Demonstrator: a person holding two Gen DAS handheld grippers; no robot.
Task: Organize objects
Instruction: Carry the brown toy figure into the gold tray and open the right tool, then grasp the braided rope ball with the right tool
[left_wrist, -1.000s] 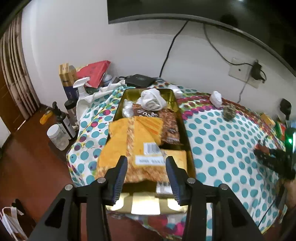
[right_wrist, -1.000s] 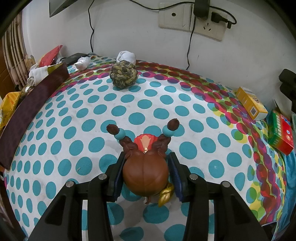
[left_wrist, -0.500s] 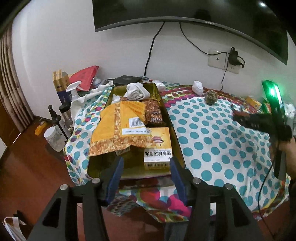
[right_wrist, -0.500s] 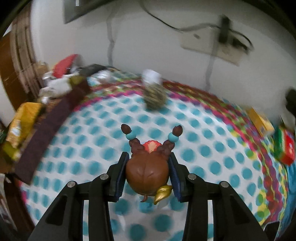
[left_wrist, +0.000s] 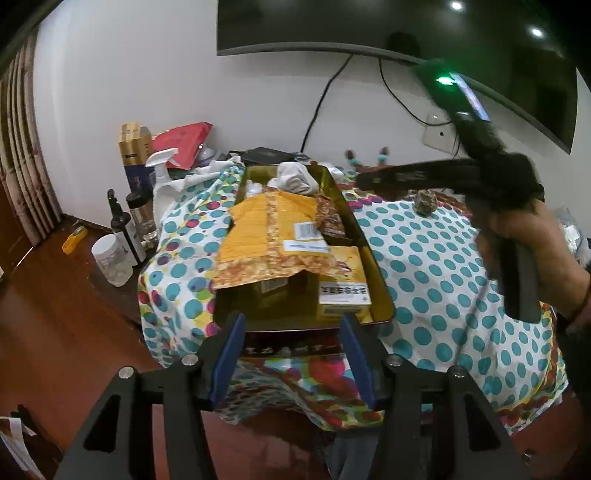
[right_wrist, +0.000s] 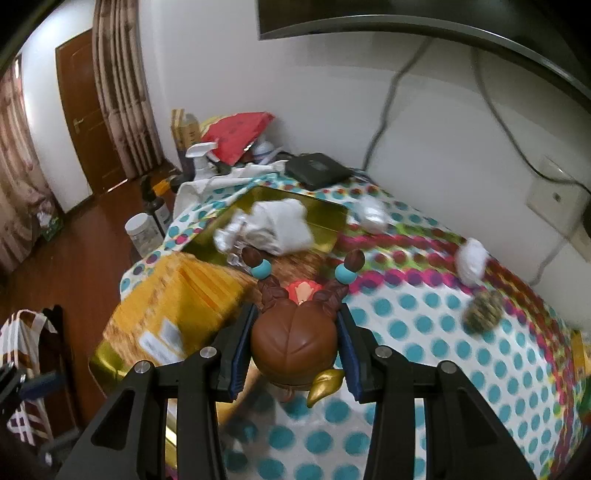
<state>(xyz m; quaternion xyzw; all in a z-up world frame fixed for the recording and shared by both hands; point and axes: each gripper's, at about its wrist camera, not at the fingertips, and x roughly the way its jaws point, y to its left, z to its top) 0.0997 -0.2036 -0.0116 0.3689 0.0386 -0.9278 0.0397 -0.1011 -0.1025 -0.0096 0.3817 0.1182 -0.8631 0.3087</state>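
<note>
My right gripper (right_wrist: 294, 325) is shut on a doll figure (right_wrist: 294, 339) with brown hair and two braids, held in the air over the right edge of the gold tin tray (right_wrist: 332, 218). The tray (left_wrist: 373, 258) lies on the polka-dot table and holds an orange packet (left_wrist: 266, 232), a yellow box (left_wrist: 341, 291), a white cloth (left_wrist: 295, 177) and snack packets. My left gripper (left_wrist: 291, 332) is open and empty, just short of the tray's near end. The right gripper shows in the left wrist view (left_wrist: 373, 173) above the tray's far right side.
A woven ball (right_wrist: 482, 312) and white wads (right_wrist: 471, 258) lie on the polka-dot tablecloth (left_wrist: 443, 266). Bottles, a jar (left_wrist: 110, 258) and a spray bottle (left_wrist: 160, 173) stand left of the table. A black box (right_wrist: 316, 170), a wall socket and cables are at the back.
My right gripper has carried the doll up and left, from over the tablecloth to over the tray. My left gripper has pulled back from the tray and stayed open.
</note>
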